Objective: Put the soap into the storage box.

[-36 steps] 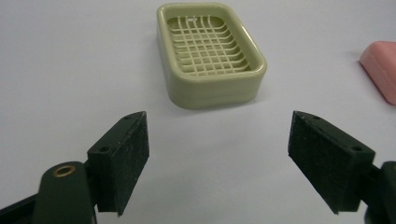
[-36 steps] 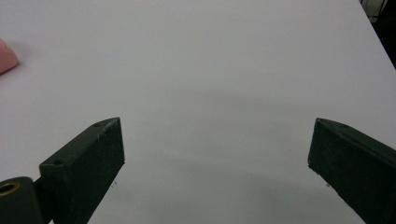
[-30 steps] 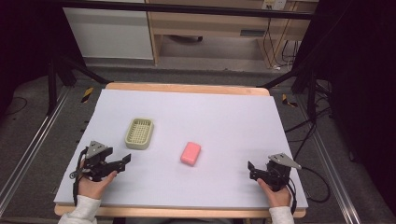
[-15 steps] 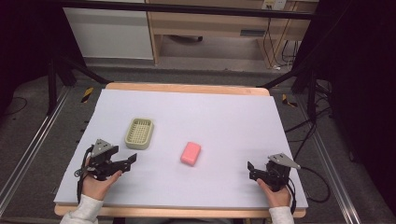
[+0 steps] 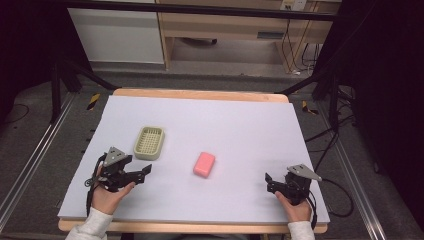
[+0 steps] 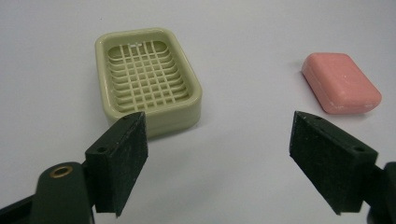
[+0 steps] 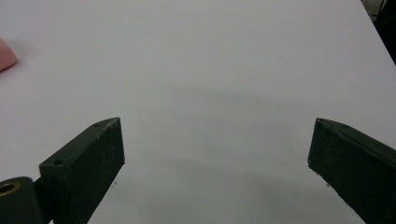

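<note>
A bench [image 5: 240, 125] with a white top and a pale wooden edge takes up most of the high view, standing on a grey floor [image 5: 45, 135] with a wooden cabinet [image 5: 225, 30] beyond its far side.

Near the bench's front left corner, the left hand-held gripper [image 5: 142, 172] is held in the person's left hand [image 5: 107, 192], its grey three-cornered plate uppermost and its jaws pointing toward the middle of the bench. In the left gripper view its jaws stand wide apart with nothing between them, above the bare white surface.

Near the front right corner, the right hand-held gripper [image 5: 270, 181] is held in the right hand [image 5: 292, 207], pointing left. In the right gripper view its jaws are likewise spread wide and grip nothing.

A pale green soap dish [image 5: 149, 142] with a grid bottom lies left of centre, just beyond the left hand-held gripper. It is empty.

A pink bar of soap [image 5: 204, 164] lies flat near the middle of the bench, right of the dish and apart from it, touching neither gripper.
</note>
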The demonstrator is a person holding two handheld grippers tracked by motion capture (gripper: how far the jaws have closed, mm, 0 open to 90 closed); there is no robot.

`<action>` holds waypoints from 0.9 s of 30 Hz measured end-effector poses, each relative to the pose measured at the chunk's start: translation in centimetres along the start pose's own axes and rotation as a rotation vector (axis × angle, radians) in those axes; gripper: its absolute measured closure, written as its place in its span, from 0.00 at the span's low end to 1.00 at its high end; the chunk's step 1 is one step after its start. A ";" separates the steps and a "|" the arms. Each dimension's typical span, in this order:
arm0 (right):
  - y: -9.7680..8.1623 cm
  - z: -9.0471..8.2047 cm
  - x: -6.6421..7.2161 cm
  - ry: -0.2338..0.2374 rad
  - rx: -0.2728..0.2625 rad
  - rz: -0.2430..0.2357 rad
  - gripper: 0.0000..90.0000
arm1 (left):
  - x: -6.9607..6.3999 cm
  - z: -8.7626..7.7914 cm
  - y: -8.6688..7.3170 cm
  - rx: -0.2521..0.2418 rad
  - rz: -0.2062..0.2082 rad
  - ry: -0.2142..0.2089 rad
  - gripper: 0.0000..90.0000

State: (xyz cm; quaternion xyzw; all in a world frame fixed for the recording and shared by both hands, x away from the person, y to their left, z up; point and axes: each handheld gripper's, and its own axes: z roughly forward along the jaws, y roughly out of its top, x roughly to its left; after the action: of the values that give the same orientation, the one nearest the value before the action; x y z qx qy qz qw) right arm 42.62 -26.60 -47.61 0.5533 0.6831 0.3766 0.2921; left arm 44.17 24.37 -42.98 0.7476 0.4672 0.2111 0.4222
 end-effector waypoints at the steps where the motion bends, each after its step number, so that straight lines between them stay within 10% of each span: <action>1: 0.0 0.0 0.0 0.001 0.002 0.000 0.04 | -0.1 0.0 0.1 0.004 0.006 -0.002 0.21; 27: 0.0 0.1 0.1 0.004 0.007 -0.005 0.04 | -1.6 1.3 3.1 -0.012 0.022 -0.049 0.21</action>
State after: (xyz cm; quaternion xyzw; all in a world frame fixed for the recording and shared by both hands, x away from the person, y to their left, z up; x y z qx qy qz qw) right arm 42.66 -26.48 -47.71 0.5519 0.6863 0.3746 0.2899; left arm 45.91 21.73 -40.95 0.7550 0.4472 0.2000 0.4359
